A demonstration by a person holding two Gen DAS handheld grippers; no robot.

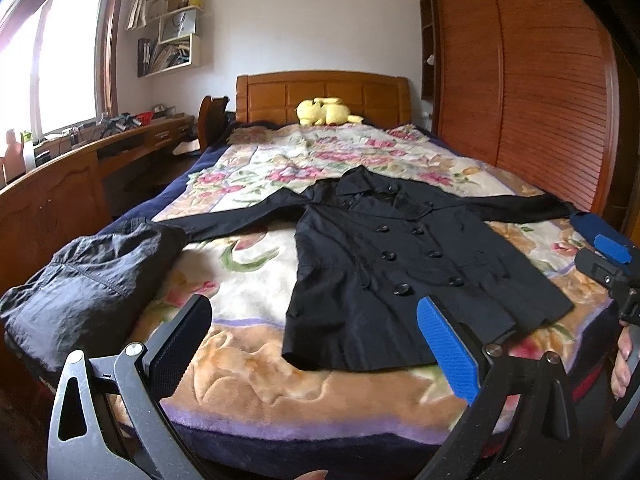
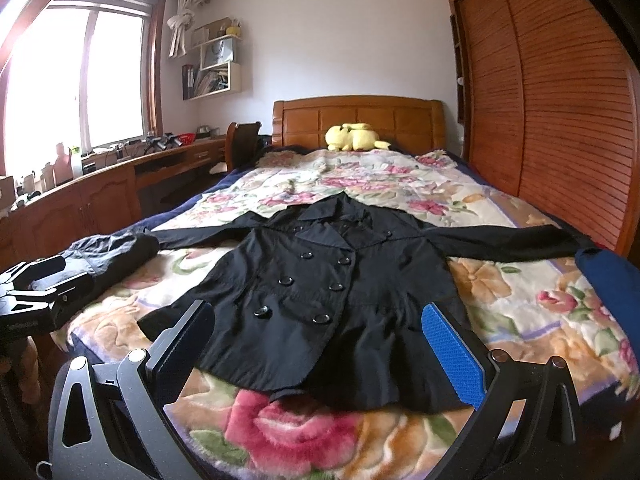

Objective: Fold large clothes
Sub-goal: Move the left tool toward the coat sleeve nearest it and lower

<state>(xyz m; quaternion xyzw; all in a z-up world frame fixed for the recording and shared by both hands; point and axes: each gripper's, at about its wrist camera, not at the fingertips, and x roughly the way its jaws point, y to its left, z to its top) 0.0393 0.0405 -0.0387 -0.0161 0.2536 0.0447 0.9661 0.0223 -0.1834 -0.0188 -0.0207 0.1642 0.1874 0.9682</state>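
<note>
Black coat point(image 2: 320, 280) lies flat, unfolded, sleeves out; left gripper point(image 1: 316, 356) and right gripper point(image 2: 320, 360) spread, empty; folding not started

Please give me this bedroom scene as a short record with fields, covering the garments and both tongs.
garment to fold: black double-breasted button-front coat, spread flat, front up, sleeves out
surface: floral plush blanket on the bed
other garment: crumpled dark grey garment, at the bed's left edge
left tongs: open, empty, above the bed's foot
right tongs: open, empty, over the coat's hem

grey garment point(image 1: 88, 280) left, blanket point(image 1: 248, 280) bare between
</note>
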